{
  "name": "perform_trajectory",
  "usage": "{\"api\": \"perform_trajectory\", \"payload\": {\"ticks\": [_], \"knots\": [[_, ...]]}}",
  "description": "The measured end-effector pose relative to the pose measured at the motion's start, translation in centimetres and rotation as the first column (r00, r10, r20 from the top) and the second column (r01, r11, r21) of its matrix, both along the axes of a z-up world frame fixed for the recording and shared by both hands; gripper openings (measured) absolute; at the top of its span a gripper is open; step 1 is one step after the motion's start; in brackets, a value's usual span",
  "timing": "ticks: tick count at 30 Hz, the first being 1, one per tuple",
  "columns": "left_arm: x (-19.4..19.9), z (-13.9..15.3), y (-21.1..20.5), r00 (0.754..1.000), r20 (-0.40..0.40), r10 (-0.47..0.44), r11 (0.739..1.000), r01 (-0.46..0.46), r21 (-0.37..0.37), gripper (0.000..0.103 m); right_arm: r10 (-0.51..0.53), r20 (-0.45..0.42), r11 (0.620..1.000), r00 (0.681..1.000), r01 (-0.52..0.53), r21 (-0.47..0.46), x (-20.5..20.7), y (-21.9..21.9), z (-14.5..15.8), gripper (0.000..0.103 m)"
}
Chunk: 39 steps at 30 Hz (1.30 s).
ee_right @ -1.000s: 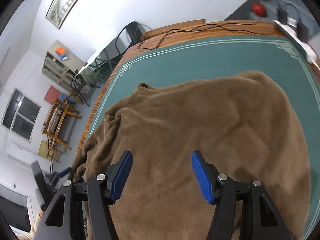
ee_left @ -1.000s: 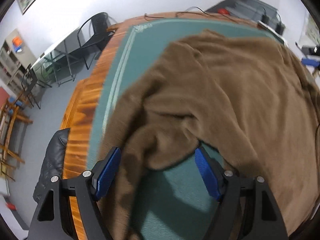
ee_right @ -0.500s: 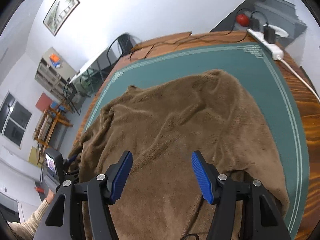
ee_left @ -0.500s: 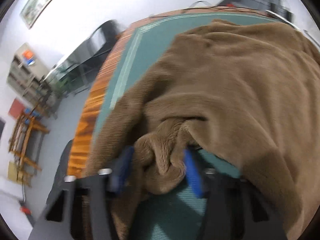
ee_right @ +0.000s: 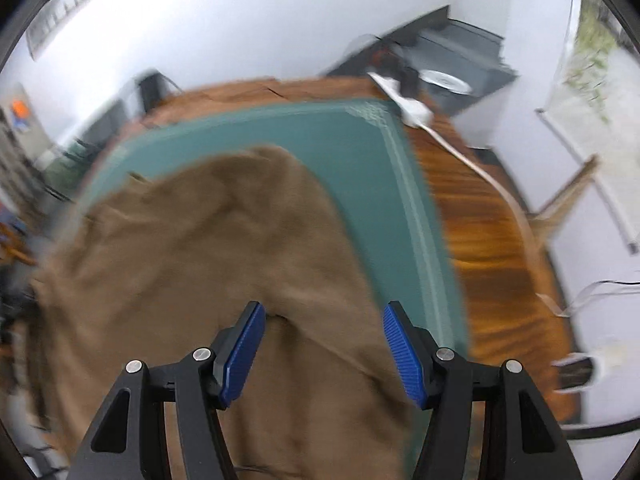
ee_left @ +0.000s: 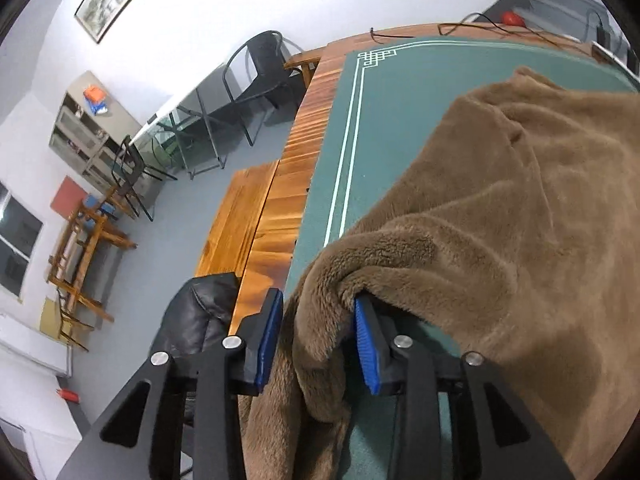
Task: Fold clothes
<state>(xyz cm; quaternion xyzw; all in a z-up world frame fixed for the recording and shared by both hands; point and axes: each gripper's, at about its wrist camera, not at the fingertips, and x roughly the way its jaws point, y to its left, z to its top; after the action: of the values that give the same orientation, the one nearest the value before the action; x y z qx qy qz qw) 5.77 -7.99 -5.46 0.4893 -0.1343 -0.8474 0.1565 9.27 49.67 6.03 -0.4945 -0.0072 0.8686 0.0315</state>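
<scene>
Folding looks barely begun. Brown fleece garment [ee_left: 500, 208] lies spread and rumpled on the green mat [ee_left: 384, 112] of a wooden table [ee_left: 276, 216]. Left gripper [ee_left: 316, 336] pinches 1 bunched edge near the table's side. Right gripper [ee_right: 323, 354] hovers wide apart above the fabric, holding nothing; its view is blurred.

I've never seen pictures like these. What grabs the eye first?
A big fuzzy brown garment sprawls over a green mat on a wooden table. The left gripper pinches a bunched fold of it at the near edge. The right gripper hangs open above the fabric, in a blurred picture.
</scene>
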Motion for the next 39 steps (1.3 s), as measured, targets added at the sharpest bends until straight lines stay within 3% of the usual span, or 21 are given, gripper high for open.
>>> {"api": "perform_trajectory", "payload": {"ticks": [4,9,14,18,22,26,31,34,39], "knots": [[1.8,0.5,0.9,1.0,0.002,-0.018,1.0,0.018,-0.023,0.045,0.001,0.085,0.999,0.996,-0.004,0.043,1.1,1.5,-2.8,0.063],[4.0,0.8,1.1,0.999,0.021,0.025,1.0,-0.025,-0.016,0.053,0.023,0.122,0.998,0.992,-0.029,0.05,1.2,2.5,-5.4,0.063],[5.9,1.3,1.7,0.998,0.03,0.059,0.998,-0.059,-0.008,0.054,0.091,0.161,0.993,0.983,-0.102,0.062,-2.2,1.9,-7.4,0.063],[5.6,1.4,3.1,0.999,0.018,0.047,0.999,-0.046,-0.006,0.065,0.095,0.182,0.989,0.979,-0.114,0.093,-5.0,1.4,-8.7,0.063],[4.1,0.8,3.7,0.999,0.021,0.048,0.998,-0.047,-0.036,0.068,-0.052,0.106,0.966,0.993,0.023,0.256,-7.5,4.5,-7.8,0.063],[2.4,0.0,3.1,0.996,0.033,0.084,0.996,-0.083,-0.038,0.068,-0.197,0.037,0.956,0.98,0.183,0.229,-10.5,10.2,-5.2,0.063],[0.6,-0.8,2.1,0.993,0.047,0.111,0.994,-0.111,0.01,0.068,-0.133,-0.001,0.906,0.991,0.122,0.406,-13.5,8.9,-3.5,0.063],[0.4,-1.1,2.5,0.994,0.05,0.098,0.995,-0.098,0.004,0.068,-0.074,0.076,0.927,0.994,0.041,0.373,-14.2,7.8,-4.5,0.063],[1.4,-1.1,3.0,0.995,0.054,0.086,0.996,-0.087,0.007,0.068,0.032,0.088,0.915,0.996,-0.065,0.399,-10.4,5.7,-4.4,0.063]]}}
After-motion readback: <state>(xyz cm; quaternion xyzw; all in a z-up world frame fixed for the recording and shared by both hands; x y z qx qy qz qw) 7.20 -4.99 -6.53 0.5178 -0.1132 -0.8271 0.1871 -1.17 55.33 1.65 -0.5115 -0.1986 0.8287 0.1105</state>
